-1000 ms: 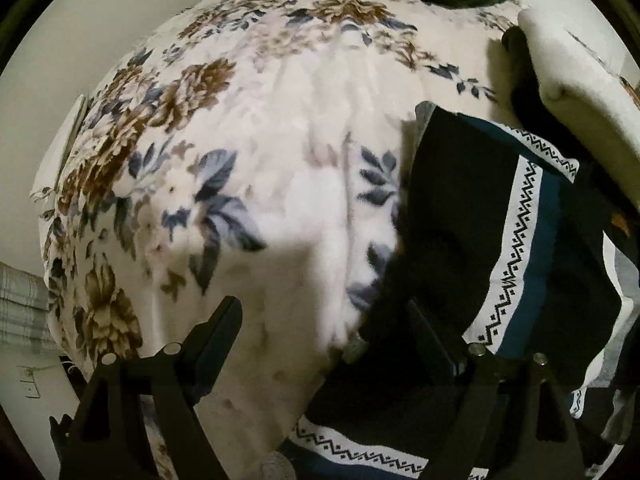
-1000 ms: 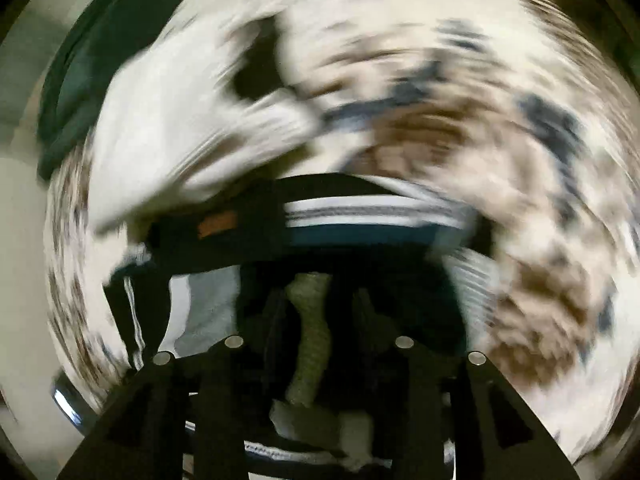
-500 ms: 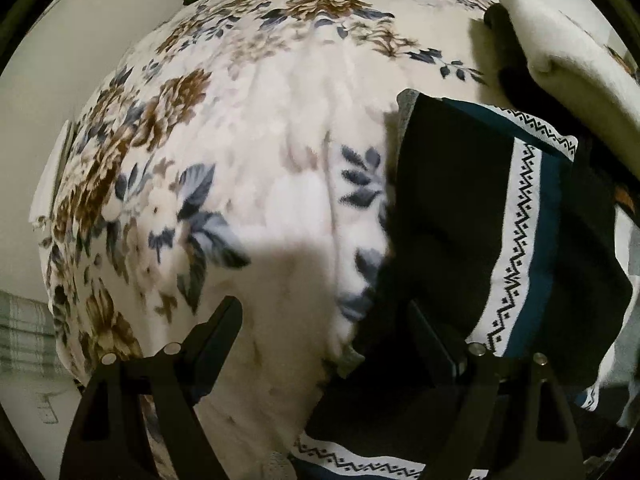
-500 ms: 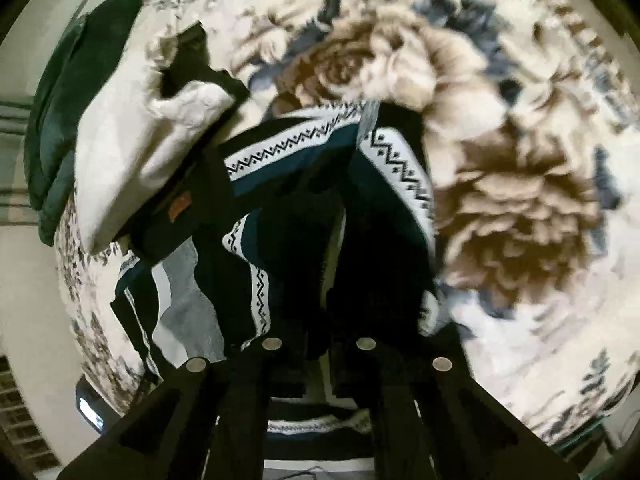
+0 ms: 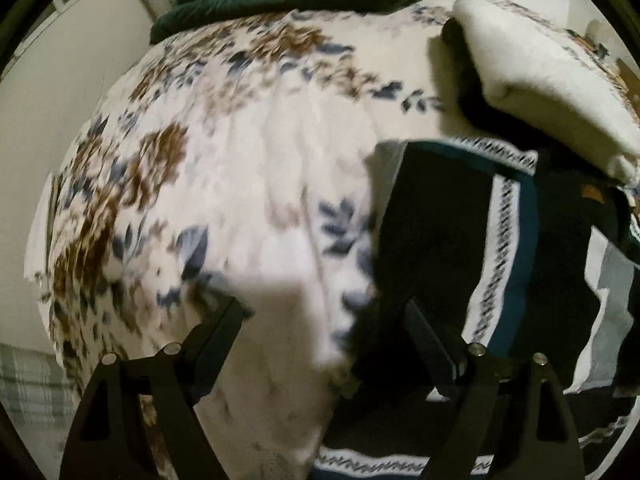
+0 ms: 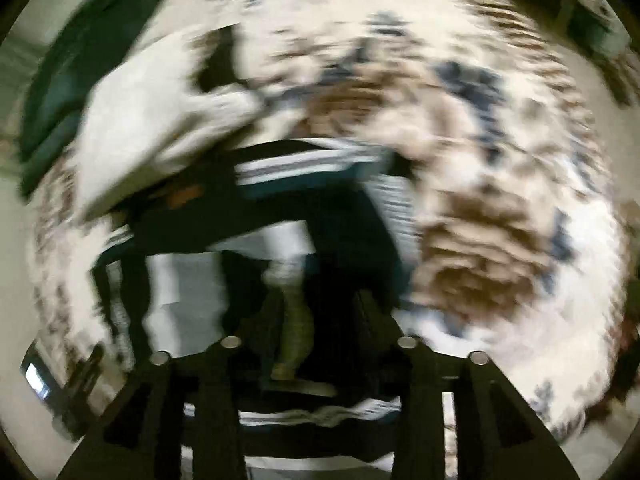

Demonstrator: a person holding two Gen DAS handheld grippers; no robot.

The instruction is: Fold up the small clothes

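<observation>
R gripper (image 6: 316,308) lifted off, jaws opening over dark patterned garment (image 6: 280,216); L gripper (image 5: 324,312) released, garment under its right finger.

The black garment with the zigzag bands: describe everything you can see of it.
The black garment is dark knit-looking cloth crossed by white bands with a black zigzag and a teal stripe beside them; a small orange-brown patch sits near its upper right. It lies partly folded and rumpled on the floral blanket, its far edge tucked under a cream folded cloth. Grey and white panels show at its right side. The open left gripper has one finger over it.
</observation>
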